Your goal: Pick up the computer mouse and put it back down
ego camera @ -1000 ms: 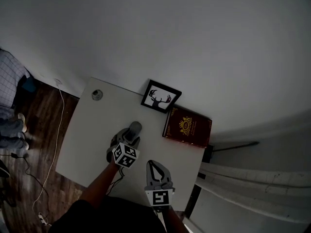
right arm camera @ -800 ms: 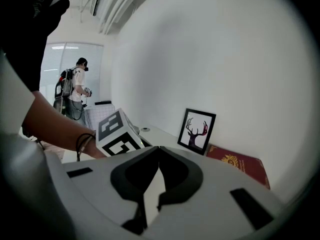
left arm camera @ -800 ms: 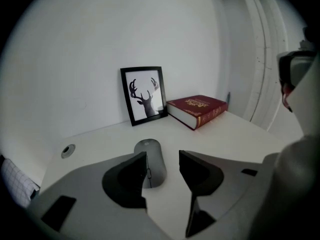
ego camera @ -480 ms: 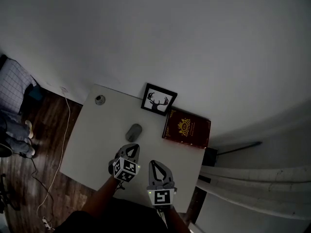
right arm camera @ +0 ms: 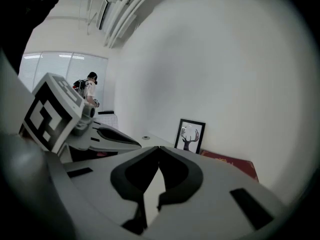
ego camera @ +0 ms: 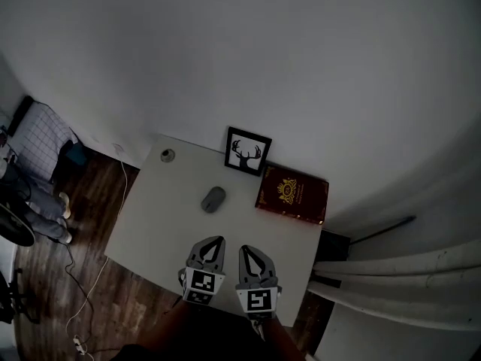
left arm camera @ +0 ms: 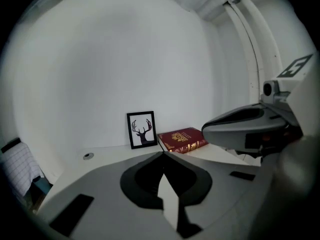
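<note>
A grey computer mouse (ego camera: 213, 198) lies alone on the white table (ego camera: 158, 216), near its middle. My left gripper (ego camera: 214, 241) hovers over the table's near edge, well short of the mouse, shut with nothing in it. My right gripper (ego camera: 246, 249) hangs beside it, also shut and empty. In the left gripper view the jaws (left arm camera: 163, 153) meet at the tips and hide the mouse. The right gripper view shows its jaws (right arm camera: 159, 147) closed too, with the left gripper (right arm camera: 107, 134) at the left.
A framed deer picture (ego camera: 246, 152) leans on the wall at the table's back edge. A red book (ego camera: 291, 194) lies at the back right. A small round fitting (ego camera: 167, 155) sits in the back left corner. Cables (ego camera: 98, 269) and dark wooden floor are left of the table.
My left gripper was spread around the mouse; it has let go, drawn back toward the near edge and shut. The mouse stays on the table. The right gripper shifted slightly back.
</note>
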`<action>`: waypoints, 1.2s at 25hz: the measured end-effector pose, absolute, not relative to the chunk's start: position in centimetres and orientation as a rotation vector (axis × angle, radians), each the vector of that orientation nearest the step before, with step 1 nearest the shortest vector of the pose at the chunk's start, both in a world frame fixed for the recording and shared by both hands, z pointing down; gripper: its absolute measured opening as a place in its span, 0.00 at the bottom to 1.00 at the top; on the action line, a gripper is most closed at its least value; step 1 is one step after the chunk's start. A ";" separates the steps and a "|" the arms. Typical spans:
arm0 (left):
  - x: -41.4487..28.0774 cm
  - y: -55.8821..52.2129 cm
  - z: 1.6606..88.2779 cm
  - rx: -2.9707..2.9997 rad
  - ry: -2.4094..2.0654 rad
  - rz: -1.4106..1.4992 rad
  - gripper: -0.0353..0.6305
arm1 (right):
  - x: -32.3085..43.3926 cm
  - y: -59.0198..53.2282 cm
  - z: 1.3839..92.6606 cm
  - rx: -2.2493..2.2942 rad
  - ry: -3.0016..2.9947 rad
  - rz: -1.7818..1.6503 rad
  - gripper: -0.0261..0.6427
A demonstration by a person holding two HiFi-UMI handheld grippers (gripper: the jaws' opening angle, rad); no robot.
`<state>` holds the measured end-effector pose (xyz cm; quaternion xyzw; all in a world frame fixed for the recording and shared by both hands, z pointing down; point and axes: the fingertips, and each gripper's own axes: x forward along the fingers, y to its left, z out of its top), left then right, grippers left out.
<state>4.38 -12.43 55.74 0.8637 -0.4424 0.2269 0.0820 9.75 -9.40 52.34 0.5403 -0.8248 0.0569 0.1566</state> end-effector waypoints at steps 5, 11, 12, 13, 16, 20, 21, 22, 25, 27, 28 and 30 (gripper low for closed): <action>3.2 -8.2 54.9 2.528 -1.353 0.654 0.05 | 8.2 -7.2 51.7 1.494 -2.432 0.163 0.07; 1.3 -5.7 53.4 2.523 -1.406 0.608 0.06 | 6.0 -5.6 50.9 1.471 -2.455 0.088 0.07; 1.0 -5.1 53.3 2.524 -1.393 0.597 0.06 | 5.7 -5.1 50.9 1.471 -2.454 0.077 0.07; 0.8 -4.5 53.2 2.527 -1.372 0.573 0.06 | 5.4 -4.7 50.9 1.473 -2.452 0.064 0.07; -0.2 -2.9 53.0 2.536 -1.342 0.507 0.06 | 4.7 -3.4 50.4 1.489 -2.451 -0.006 0.07; -2.4 -1.1 52.3 2.571 -1.356 0.511 0.06 | 4.0 -1.2 49.6 1.545 -2.446 -0.057 0.07; -3.0 -0.5 51.9 2.584 -1.357 0.509 0.06 | 3.7 -0.5 49.4 1.547 -2.436 -0.071 0.07; -3.5 0.3 51.5 2.598 -1.355 0.505 0.06 | 3.3 0.4 49.2 1.548 -2.425 -0.084 0.07; -5.4 3.1 50.2 2.635 -1.348 0.480 0.06 | 2.0 3.3 48.5 1.576 -2.390 -0.105 0.07; -6.7 5.2 49.8 2.638 -1.339 0.438 0.06 | 0.8 5.4 47.9 1.607 -2.379 -0.112 0.07; -7.4 6.2 49.5 2.637 -1.335 0.419 0.06 | 0.2 6.5 47.5 1.623 -2.379 -0.113 0.07; -8.7 8.0 49.1 2.651 -1.328 0.384 0.05 | -1.2 8.4 46.5 1.635 -2.374 -0.136 0.07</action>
